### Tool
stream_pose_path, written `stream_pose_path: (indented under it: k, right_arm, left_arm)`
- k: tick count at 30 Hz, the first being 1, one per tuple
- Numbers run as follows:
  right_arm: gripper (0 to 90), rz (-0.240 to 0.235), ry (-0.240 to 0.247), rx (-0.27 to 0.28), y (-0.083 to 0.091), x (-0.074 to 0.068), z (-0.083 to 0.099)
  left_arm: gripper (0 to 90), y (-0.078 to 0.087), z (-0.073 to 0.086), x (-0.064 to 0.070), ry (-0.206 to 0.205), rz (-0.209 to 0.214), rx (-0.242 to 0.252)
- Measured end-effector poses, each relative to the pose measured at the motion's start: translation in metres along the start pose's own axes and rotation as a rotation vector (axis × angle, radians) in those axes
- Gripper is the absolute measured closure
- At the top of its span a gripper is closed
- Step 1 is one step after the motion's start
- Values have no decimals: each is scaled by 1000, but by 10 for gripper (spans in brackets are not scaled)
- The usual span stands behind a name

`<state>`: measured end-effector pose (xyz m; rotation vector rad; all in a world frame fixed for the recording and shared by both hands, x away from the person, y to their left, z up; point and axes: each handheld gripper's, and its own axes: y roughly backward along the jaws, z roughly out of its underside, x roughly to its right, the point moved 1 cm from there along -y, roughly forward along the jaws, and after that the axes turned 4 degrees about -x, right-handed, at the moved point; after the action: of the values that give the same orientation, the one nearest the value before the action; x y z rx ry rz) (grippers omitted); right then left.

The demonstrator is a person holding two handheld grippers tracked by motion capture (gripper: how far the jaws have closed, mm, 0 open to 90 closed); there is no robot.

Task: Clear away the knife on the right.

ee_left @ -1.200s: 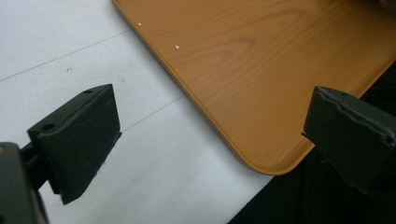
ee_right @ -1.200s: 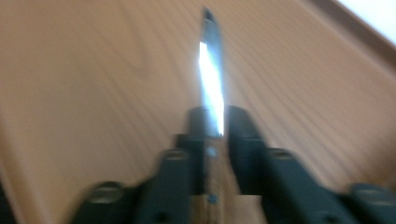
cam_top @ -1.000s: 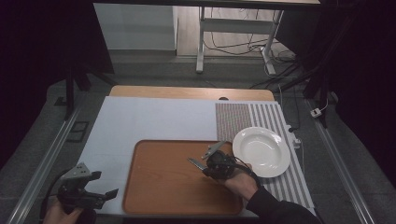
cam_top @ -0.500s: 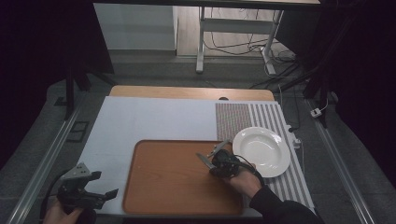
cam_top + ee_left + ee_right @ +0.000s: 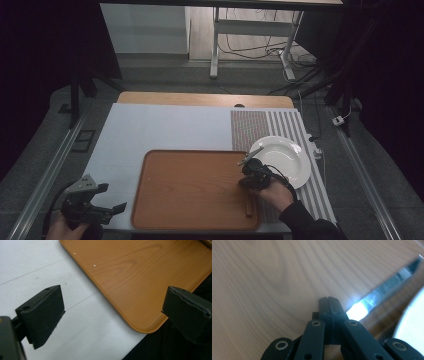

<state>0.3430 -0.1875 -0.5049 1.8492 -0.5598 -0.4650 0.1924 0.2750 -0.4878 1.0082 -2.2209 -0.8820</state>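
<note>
Left gripper (image 5: 107, 209) sits at the near-left corner of the table, held by the person's left hand (image 5: 62, 229), off the tray and above the pale mat (image 5: 165, 130). Its own view shows what the high view cannot: the two black jaws stand wide apart with nothing between them, and beyond them lie the mat and the rounded near corner of the tray (image 5: 140, 285).

One wooden tray (image 5: 190, 187), lying at the near centre of the table on the mat. Its surface is bare except along the right edge.

Right gripper (image 5: 249, 172) is at the tray's right edge, in the person's right hand (image 5: 275, 192), just beside the plate. In the right gripper view the jaws are pressed together, tips meeting in a thin seam. A shiny knife blade (image 5: 384, 287) runs up and to the right from beside the jaws; whether the jaws actually clamp the knife cannot be told from this view. The high view shows the blade (image 5: 251, 154) pointing far-right toward the plate rim, and a brown stick-like piece (image 5: 248, 202) lying along the tray's right side, nearer than the hand; its nature is unclear.

One white plate (image 5: 287, 152), right of the tray, resting on a striped mat (image 5: 260, 127). Its rim appears as a white blur at the right edge of the right gripper view.

Count: two grippers, one tray, one plate, one knife.
</note>
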Motion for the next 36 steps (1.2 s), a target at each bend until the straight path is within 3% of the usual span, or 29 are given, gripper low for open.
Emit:
stream_pose_path:
  k: [8, 12, 24, 36]
  right_arm:
    - [900, 14, -17, -2, 2, 5, 4]
    - [899, 6, -21, 51, 6, 3, 1]
    - [644, 16, -26, 182, 24, -4, -4]
    - [367, 20, -27, 225, 34, -8, -2]
  left_arm:
    - [41, 0, 0, 0, -1, -4, 0]
    - [41, 0, 0, 0, 1, -3, -1]
    - [41, 0, 0, 0, 6, 2, 0]
    - [40, 0, 0, -1, 7, 4, 1]
